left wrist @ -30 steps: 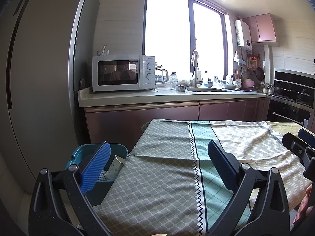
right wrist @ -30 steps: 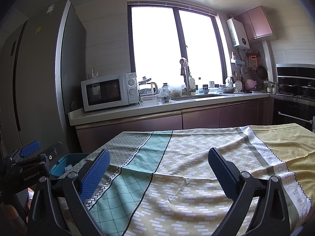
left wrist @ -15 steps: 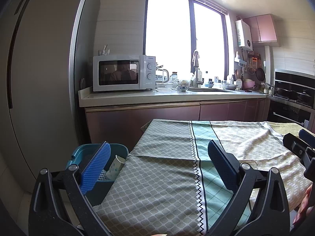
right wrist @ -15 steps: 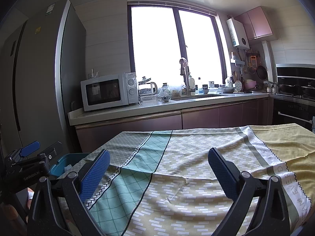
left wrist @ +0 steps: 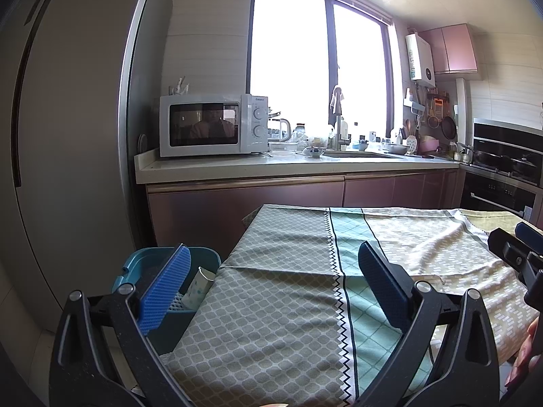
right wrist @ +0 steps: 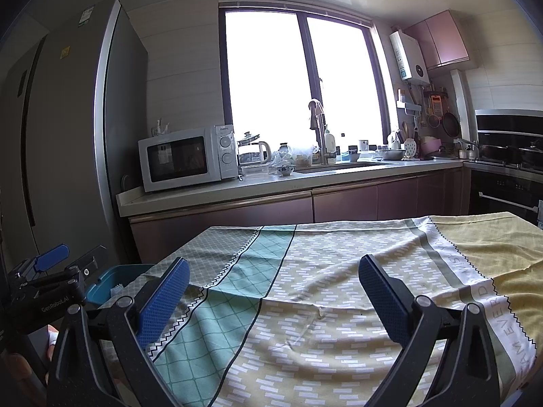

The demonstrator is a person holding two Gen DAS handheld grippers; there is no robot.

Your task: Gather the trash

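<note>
A blue bin (left wrist: 134, 268) stands on the floor at the desk's (left wrist: 281, 305) left edge, at about eight o'clock in the left view, with a white dotted paper cup (left wrist: 198, 288) leaning inside. The right view shows only the bin's rim, plus the far yellow end of the tablecloth (right wrist: 492, 247). The left tool (left wrist: 271, 285) and the right tool (right wrist: 273, 296) are both spread wide, gripping nothing.

Matt woven tablecloth (left wrist: 278, 308), glossy plastic bin (left wrist: 135, 266), brushed-metal fridge (left wrist: 68, 135).
</note>
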